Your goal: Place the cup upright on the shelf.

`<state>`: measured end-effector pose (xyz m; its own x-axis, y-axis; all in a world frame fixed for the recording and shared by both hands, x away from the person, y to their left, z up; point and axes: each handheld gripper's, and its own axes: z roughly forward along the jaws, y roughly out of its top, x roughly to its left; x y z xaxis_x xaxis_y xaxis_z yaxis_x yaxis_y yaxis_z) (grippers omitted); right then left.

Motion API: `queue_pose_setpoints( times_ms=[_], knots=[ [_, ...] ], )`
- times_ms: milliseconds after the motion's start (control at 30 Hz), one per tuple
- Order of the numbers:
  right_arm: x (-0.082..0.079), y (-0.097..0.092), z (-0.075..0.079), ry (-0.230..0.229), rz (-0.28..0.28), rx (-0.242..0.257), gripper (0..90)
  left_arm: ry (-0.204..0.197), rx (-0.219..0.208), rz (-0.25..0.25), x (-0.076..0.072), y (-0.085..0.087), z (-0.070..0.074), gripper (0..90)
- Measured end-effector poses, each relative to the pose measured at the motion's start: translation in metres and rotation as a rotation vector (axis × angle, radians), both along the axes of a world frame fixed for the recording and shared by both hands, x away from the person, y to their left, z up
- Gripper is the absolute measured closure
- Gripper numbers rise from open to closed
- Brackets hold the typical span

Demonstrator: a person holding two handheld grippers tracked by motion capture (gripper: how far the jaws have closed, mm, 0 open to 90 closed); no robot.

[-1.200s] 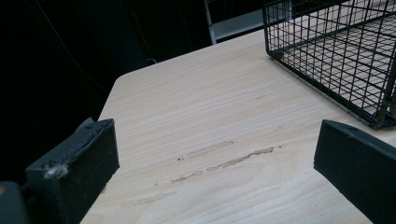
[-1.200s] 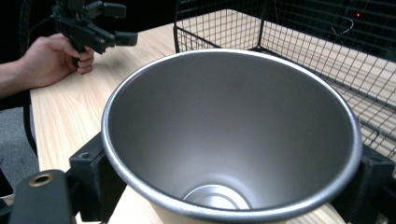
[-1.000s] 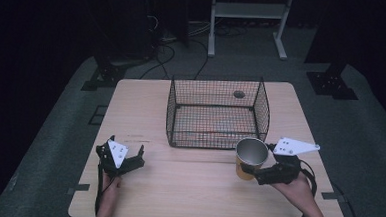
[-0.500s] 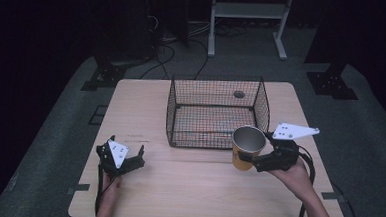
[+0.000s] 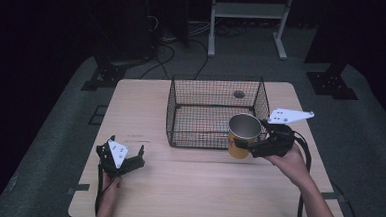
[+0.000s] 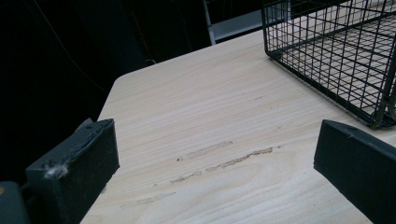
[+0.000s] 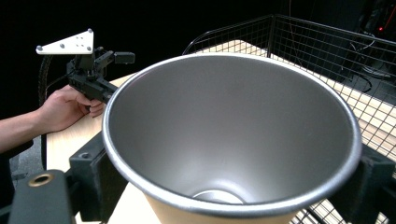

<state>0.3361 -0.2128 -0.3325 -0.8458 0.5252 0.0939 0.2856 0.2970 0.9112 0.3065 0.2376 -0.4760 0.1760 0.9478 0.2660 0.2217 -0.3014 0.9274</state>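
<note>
— Where was the cup point(image 5: 243, 136) at that moment?

— Clamped in the right tool point(image 5: 253, 147), upright, with its open mouth facing up. In the high view it was held clear of the worktop point(image 5: 202, 189), right against the near right corner of the wire basket point(image 5: 216, 112), its rim about level with the basket's top edge.

— What sort of cup?

— Metal-lined, silvery inside, with a tan or yellowish outer wall. The right gripper view looked straight down into it – the steel rim point(image 7: 233, 196) ran nearly edge to edge, and the black jaws pressed on the wall just below the rim, one on each side.

— And the left tool point(image 5: 128, 161)?

— Spread wide and holding nothing. It sat low over the near left part of the worktop, well apart from the basket. In the left gripper view bare wood point(image 6: 219, 154) with a few scuff marks lay between the two black pads point(image 6: 77, 172), and a corner of the basket point(image 6: 345, 56) showed at upper right.

— Anything in the basket?

— Its mesh floor looked bare. A small round dark mark point(image 5: 239, 94) showed on the worktop beyond the far side of the basket; I could not tell what it was.

— The hands?

— The right hand point(image 5: 291, 161) gripped its tool from the near right; the left hand point(image 5: 111, 180) came up from the near edge.
</note>
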Motion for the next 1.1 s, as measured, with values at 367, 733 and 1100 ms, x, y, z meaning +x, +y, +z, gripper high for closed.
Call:
queue_pose_setpoints(
  times_ms=[367,733,1100],
  knots=[
    [0.018,0.007,0.013,0.002,-0.004,-0.002,12.7,-0.001,-0.002,-0.001,0.0,0.0,0.0,0.0],
    [0.036,0.013,0.024,0.009,-0.014,-0.006,12.6,-0.002,-0.002,-0.002,0.0,0.0,0.0,0.0],
    [0.059,0.019,0.022,0.025,-0.036,-0.007,12.6,-0.002,-0.005,-0.001,0.0,0.0,0.0,0.0]
  ],
)
